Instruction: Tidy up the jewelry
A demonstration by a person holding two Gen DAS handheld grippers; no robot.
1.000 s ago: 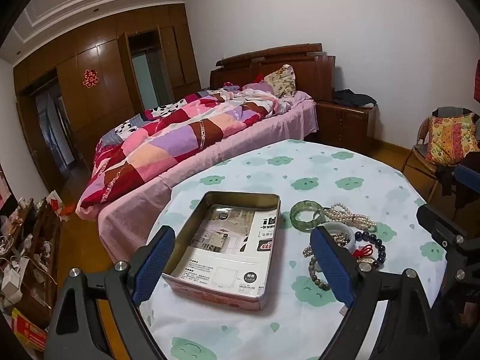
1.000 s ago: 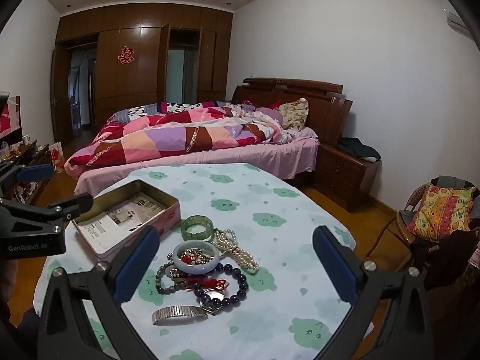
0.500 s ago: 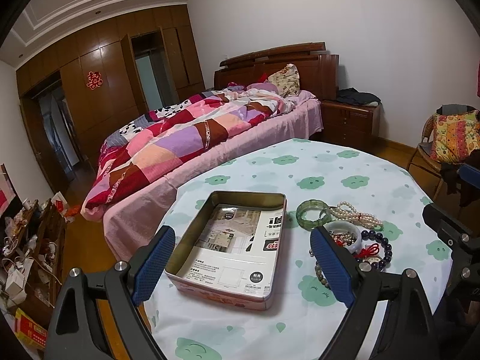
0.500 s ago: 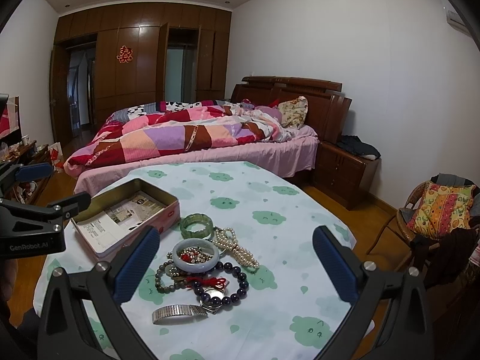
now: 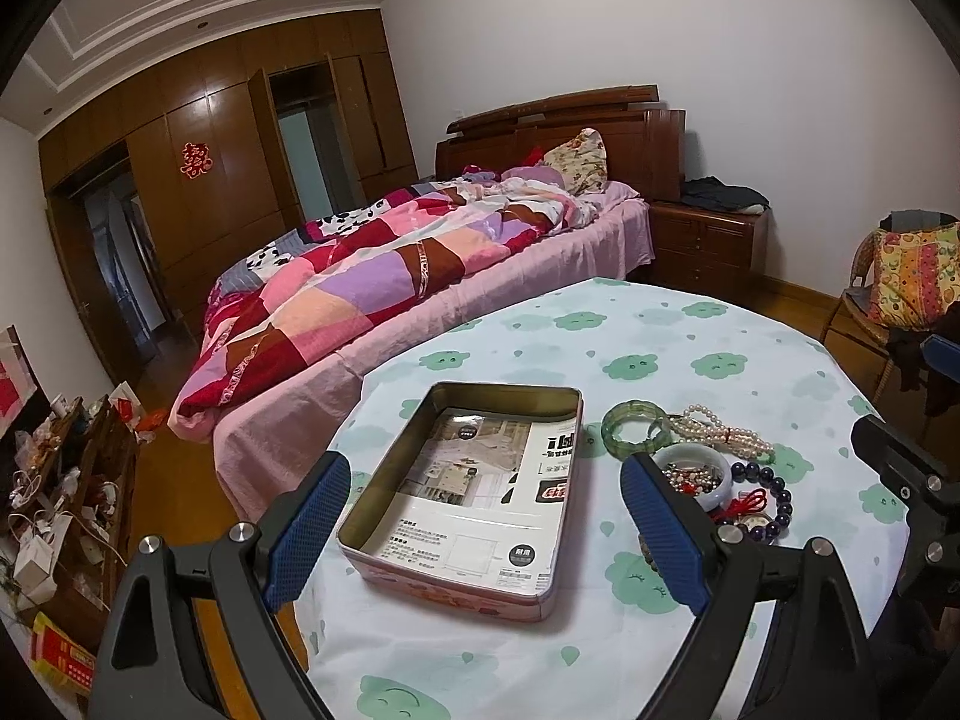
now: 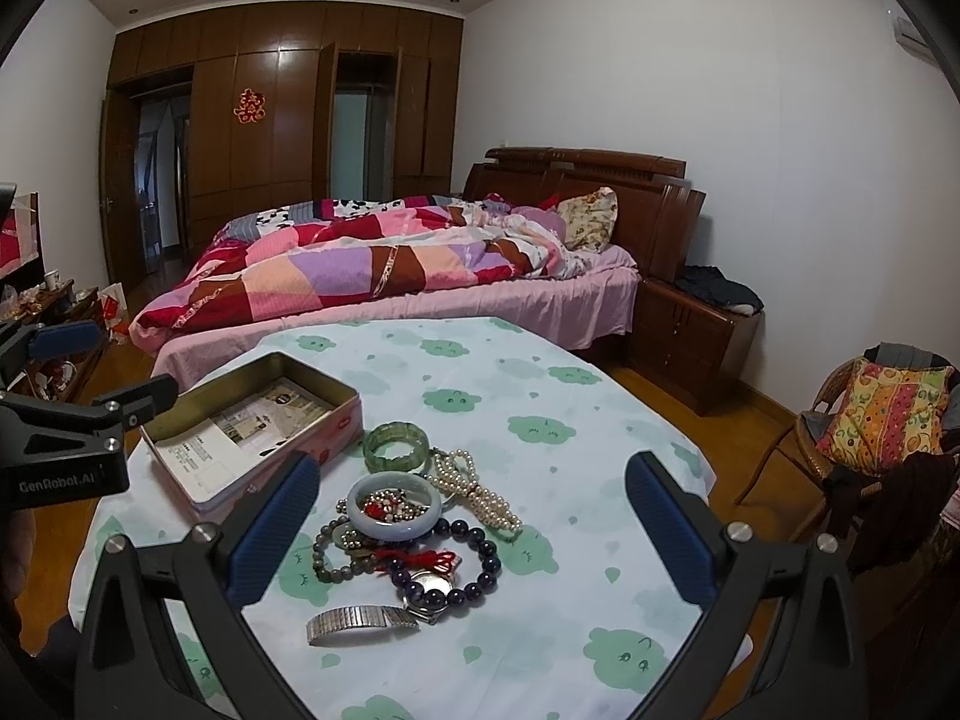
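You are holding the left gripper (image 5: 485, 525) and right gripper (image 6: 474, 525) spread wide, grasping nothing. The tin (image 5: 474, 495), frame centre, is sitting without jewelry; the jewelry pile (image 6: 414, 519), lower centre, is lying beside it. Sorting is judged not yet begun.

tin (image 6: 252, 420) flanks the jewelry pile (image 6: 414, 516); tablecloth (image 6: 576, 420) beyond lies bare.

Grey bead bracelet (image 5: 647, 551) mostly behind left gripper finger (image 5: 660, 531), tin's paper print (image 5: 480, 480) unreadable
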